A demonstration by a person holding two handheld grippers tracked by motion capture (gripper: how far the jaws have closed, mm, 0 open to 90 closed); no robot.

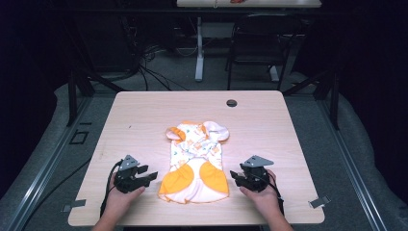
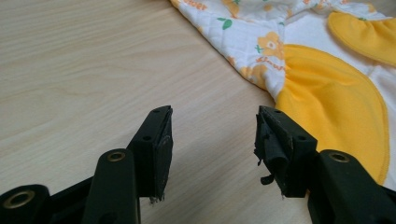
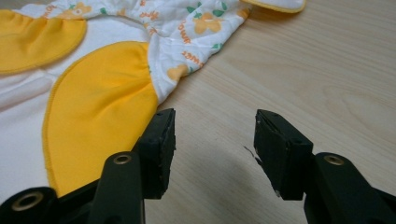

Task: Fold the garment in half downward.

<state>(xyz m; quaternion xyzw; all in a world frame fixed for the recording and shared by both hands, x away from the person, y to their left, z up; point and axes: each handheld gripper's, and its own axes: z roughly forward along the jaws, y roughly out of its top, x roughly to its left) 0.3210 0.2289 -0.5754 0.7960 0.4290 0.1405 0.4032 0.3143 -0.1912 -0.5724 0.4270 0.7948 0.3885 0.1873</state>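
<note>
A small baby garment (image 1: 196, 161), white with an orange flower print and yellow leg panels, lies flat in the middle of the light wooden table (image 1: 144, 120). My left gripper (image 1: 150, 176) rests on the table just left of the garment's lower edge, jaws open and nothing between them. In the left gripper view its fingertips (image 2: 212, 133) point at bare wood, with the garment (image 2: 327, 88) to the upper right. My right gripper (image 1: 234, 175) sits just right of the garment, open and empty. Bare wood also lies between the jaws (image 3: 214, 135) in the right gripper view, the garment (image 3: 98, 88) at left.
A round cable hole (image 1: 231, 102) sits near the table's far edge. Behind the table stand a black chair (image 1: 257, 43) and a white desk leg (image 1: 199, 53) among floor cables. Metal clips (image 1: 319, 202) mark the near corners.
</note>
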